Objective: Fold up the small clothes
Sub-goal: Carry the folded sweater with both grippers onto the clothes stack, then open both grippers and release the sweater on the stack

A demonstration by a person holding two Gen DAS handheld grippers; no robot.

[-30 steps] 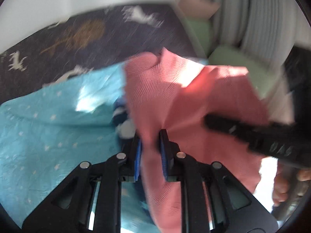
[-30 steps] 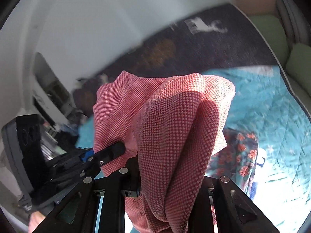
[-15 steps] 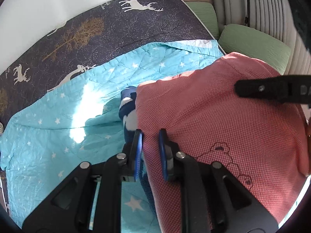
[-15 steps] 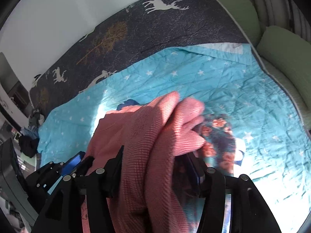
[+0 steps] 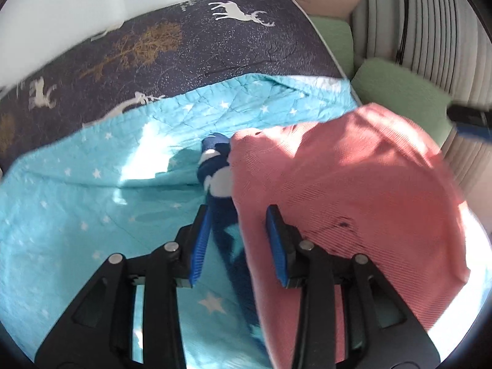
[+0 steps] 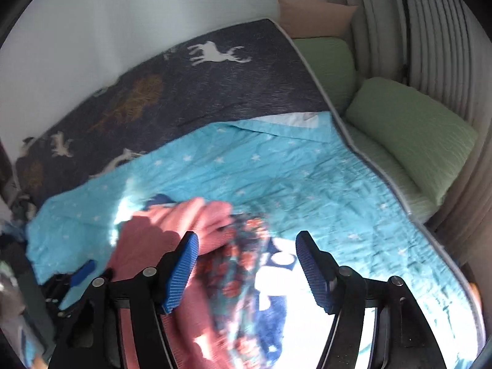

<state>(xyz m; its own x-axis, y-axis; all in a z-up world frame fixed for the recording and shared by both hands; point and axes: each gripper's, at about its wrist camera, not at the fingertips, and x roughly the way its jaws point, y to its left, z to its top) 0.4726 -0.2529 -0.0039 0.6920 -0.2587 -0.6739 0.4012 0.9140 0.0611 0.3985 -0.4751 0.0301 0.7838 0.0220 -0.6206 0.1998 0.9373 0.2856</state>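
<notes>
A pink-red checked small garment [image 5: 347,184] lies spread on the turquoise star quilt [image 5: 92,203], over a navy-and-white garment [image 5: 216,172]. My left gripper [image 5: 238,230] is open, its jaws astride the pink garment's left edge. In the right wrist view the pink garment [image 6: 172,233] lies crumpled at the left beside a dark floral garment [image 6: 243,264]. My right gripper [image 6: 246,261] is open and empty above them. The left gripper's blue pad [image 6: 83,272] shows at the lower left.
A dark deer-print bedspread [image 5: 184,46] covers the far half of the bed. Green cushions [image 6: 409,126] and a pink pillow [image 6: 313,15] line the right side by a ribbed curtain [image 6: 430,30]. A white wall stands behind. Clutter sits at the far left [image 6: 12,246].
Both grippers have opened and let go of the pink garment, which dropped from held-up onto the quilt. The right gripper has drawn back from it.
</notes>
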